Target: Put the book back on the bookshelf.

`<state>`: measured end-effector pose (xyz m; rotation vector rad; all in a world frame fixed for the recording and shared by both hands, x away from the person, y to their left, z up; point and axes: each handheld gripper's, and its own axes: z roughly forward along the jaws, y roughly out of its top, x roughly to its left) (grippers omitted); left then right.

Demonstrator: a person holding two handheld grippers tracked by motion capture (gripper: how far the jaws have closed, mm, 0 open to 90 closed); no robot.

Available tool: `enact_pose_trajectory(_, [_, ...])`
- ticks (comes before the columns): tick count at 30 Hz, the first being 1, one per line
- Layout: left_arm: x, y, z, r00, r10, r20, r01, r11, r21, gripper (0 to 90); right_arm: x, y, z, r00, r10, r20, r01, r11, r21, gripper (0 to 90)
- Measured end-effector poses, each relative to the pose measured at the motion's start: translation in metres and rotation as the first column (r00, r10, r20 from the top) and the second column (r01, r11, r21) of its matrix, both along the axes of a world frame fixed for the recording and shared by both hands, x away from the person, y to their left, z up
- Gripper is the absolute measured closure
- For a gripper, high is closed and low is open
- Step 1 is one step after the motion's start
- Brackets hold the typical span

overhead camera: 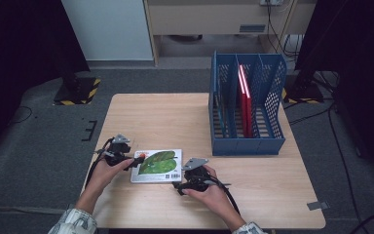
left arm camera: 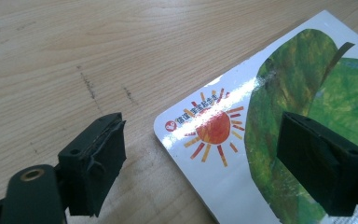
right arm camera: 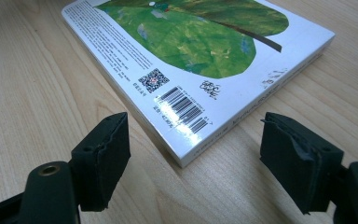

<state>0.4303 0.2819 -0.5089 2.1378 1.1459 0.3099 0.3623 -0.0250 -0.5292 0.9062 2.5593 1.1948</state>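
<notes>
While the book [overhead camera: 157, 165] lies flat near the table's [overhead camera: 185, 117] front edge, the left tool [overhead camera: 137, 161] gapes over its left corner, gripping nothing; the right tool [overhead camera: 176, 185] gapes empty at its near right corner; a blue rack [overhead camera: 246, 105] stands well behind.

Book [left arm camera: 279, 140], back cover, lying on the tabletop [left arm camera: 74, 56]. Beside the red-and-orange sun emblem [left arm camera: 213, 128] at one corner runs a short line of small white characters, too small to read. At the opposite corner of the book stand a barcode [right arm camera: 182, 108] with illegible digits, a QR code [right arm camera: 154, 80] just beside it, and a column of fine print along the edge, also illegible.
</notes>
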Motion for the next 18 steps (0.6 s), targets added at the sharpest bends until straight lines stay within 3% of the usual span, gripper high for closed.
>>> enact_pose_trajectory(11, [0.008,-0.002,-0.01,0.9991,-0.013,-0.039,0.012,0.9998,-0.016,16.4,0.001,0.002,-0.004,0.9998,-0.006,-0.019,0.006,1.0,-0.003,26.9])
enact_pose_trajectory(18, [0.016,-0.005,-0.012,0.9976,-0.032,-0.062,0.031,0.9993,-0.022,17.3,0.001,0.003,-0.005,1.0,-0.006,-0.003,0.006,1.0,-0.008,27.8])
